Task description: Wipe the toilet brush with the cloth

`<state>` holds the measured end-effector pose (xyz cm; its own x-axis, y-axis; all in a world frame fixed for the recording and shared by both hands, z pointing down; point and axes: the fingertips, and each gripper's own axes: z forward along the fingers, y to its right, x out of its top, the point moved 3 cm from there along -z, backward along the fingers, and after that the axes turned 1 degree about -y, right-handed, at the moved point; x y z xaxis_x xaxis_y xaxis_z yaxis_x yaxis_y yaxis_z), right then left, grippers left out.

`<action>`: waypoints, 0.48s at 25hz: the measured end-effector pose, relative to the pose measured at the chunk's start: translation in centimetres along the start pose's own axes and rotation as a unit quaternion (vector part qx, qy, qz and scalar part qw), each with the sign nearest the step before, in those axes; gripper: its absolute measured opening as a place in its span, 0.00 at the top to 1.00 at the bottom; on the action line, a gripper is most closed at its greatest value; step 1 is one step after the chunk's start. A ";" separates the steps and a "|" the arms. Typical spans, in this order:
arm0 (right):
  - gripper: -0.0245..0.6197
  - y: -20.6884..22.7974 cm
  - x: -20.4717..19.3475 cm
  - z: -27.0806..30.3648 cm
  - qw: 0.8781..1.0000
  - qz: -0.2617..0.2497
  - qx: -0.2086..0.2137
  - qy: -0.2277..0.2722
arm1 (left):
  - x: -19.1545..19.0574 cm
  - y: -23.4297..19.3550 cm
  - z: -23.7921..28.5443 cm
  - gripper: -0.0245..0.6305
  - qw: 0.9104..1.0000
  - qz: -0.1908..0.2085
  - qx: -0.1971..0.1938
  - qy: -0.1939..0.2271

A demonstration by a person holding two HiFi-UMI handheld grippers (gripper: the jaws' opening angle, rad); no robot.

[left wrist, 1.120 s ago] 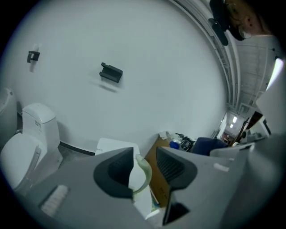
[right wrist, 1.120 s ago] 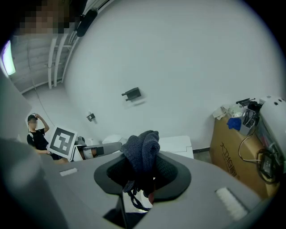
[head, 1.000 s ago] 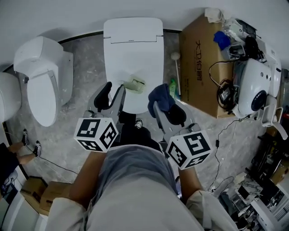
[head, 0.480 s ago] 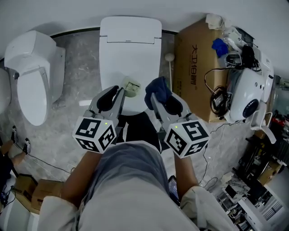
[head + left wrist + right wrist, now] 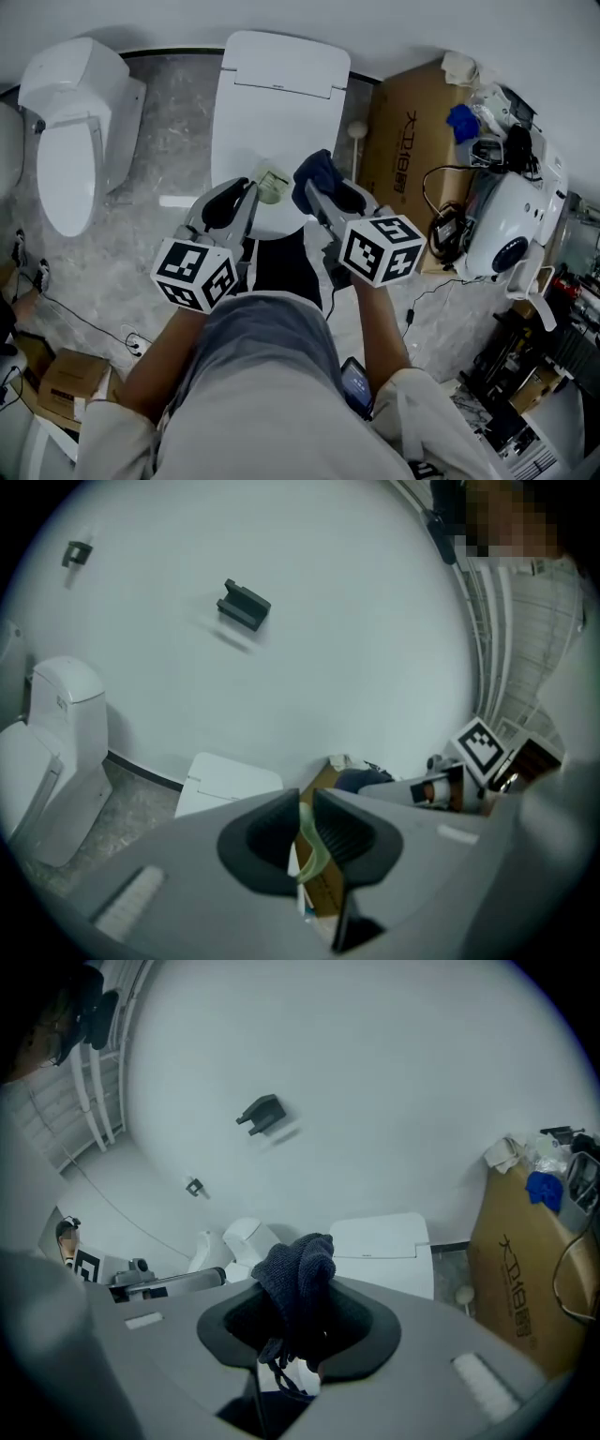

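Observation:
My left gripper (image 5: 253,190) is shut on a pale green brush piece (image 5: 273,184), held over the front of the closed white toilet (image 5: 281,94). In the left gripper view the green strip (image 5: 313,853) is pinched between the dark pads of the left gripper (image 5: 306,841). My right gripper (image 5: 315,194) is shut on a dark blue cloth (image 5: 317,172), which bunches above its tips close to the right of the green piece; I cannot tell if they touch. In the right gripper view the cloth (image 5: 300,1279) fills the right gripper (image 5: 298,1340).
A second white toilet (image 5: 70,141) stands at the left. A cardboard box (image 5: 412,141) sits right of the middle toilet, with a white-headed stick (image 5: 356,130) leaning beside it. A white machine (image 5: 511,220) and cables crowd the right. A small box (image 5: 66,380) lies lower left.
My right gripper has lifted and swung left with the cloth, bringing it closer to the green piece. The left gripper has hardly moved.

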<state>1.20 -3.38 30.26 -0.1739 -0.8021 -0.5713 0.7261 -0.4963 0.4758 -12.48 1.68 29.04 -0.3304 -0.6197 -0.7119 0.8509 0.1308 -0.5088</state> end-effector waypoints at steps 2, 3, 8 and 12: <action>0.78 0.7 0.4 1.5 1.000 -0.008 0.012 -0.013 | 0.4 -0.1 0.2 0.96 1.000 0.000 0.007 0.007; 0.78 1.1 0.5 2.2 1.000 -0.011 0.017 -0.018 | 0.4 -0.2 0.2 0.96 1.000 0.000 0.012 0.012; 0.78 2.9 -0.7 5.7 0.997 -0.040 0.037 -0.054 | 0.0 -0.1 0.0 0.96 0.999 0.001 0.035 0.033; 0.78 3.4 -1.9 8.5 0.992 -0.056 0.073 -0.085 | 0.1 -0.3 0.1 0.96 0.998 -0.003 0.050 0.046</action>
<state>-1.65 -6.37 38.68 -0.3665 -0.7772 -0.5115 0.5940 -0.6185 0.5144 -12.67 1.49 29.19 -0.3669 -0.5465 -0.7528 0.8838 0.0477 -0.4654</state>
